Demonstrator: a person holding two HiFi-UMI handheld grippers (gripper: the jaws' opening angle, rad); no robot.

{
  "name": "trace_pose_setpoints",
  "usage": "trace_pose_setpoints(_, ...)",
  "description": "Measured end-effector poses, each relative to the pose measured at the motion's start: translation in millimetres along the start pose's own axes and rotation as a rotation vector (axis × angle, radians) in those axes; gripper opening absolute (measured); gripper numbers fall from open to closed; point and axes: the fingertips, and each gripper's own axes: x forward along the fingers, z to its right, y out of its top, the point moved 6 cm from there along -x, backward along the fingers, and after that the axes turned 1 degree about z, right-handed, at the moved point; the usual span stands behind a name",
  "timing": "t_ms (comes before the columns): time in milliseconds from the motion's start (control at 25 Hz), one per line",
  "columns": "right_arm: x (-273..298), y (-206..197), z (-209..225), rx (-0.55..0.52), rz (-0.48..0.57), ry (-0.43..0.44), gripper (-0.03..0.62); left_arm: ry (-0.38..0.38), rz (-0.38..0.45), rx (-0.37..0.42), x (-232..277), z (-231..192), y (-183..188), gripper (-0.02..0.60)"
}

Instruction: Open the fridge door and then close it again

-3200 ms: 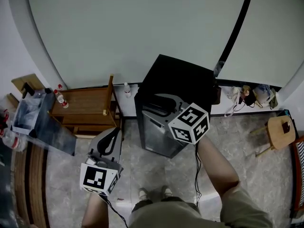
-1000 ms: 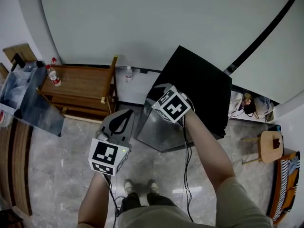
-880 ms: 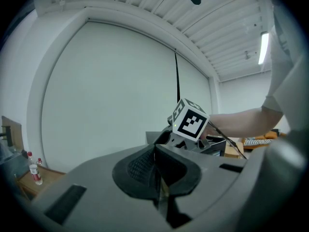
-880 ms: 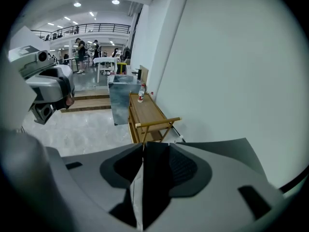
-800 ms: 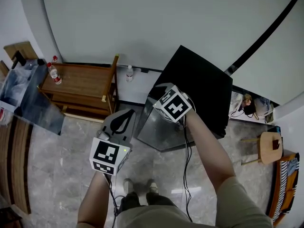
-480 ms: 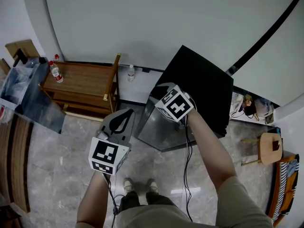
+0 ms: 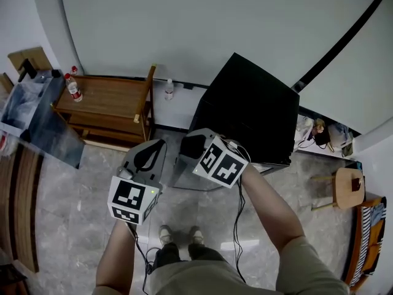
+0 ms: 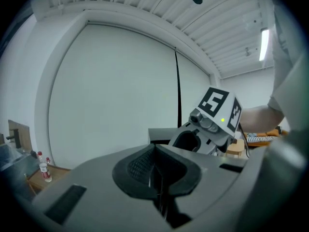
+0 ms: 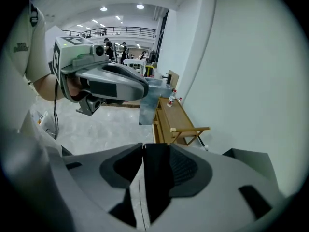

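Grey right tongs (image 7: 189,144) cover the clamped fridge door (image 7: 183,173) edge.

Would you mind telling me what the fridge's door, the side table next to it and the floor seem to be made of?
Fridge door: likely brushed metal or a metal-look skin, judging by the grey, dull sheen.
Side table: wood, lightly varnished, with visible brown grain.
Floor: probably polished stone or tile, given the grey veining and glossy reflections.

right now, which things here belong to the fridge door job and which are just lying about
In the job:
black fridge
door
right gripper, clamped on the door's edge

Lying about:
wooden rack
red-capped bottle on it
small bottle by the wall
wooden stool
left gripper, shut and empty
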Motion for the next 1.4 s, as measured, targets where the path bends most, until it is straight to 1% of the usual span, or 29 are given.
trace_pose_setpoints(240,-2,0,-20,-0.021,-0.001,-0.036,0.166,-0.003,-0.014,0.001,-27,15,-9,0.008)
trace_pose_setpoints(520,-5,0,-35,-0.015,0.001,-0.046,0.170,0.001,-0.020,0.004,-55,27,-12,0.008)
trace_pose_setpoints(760,-11,0,-52,-0.023,0.003,-0.058,0.176,-0.007,-0.027,0.010,-68,37,-14,0.008)
trace_pose_setpoints(1080,-21,-2,-77,-0.002,0.006,-0.017,0.180,-0.026,-0.040,0.021,-84,50,-18,0.008)
trace_pose_setpoints(1240,-26,-5,-94,0.009,-0.003,0.017,0.204,-0.040,-0.050,0.024,-92,57,-22,0.008)
trace_pose_setpoints(1400,-33,-5,-107,0.015,0.010,0.017,0.207,-0.051,-0.065,0.033,-98,62,-24,0.008)
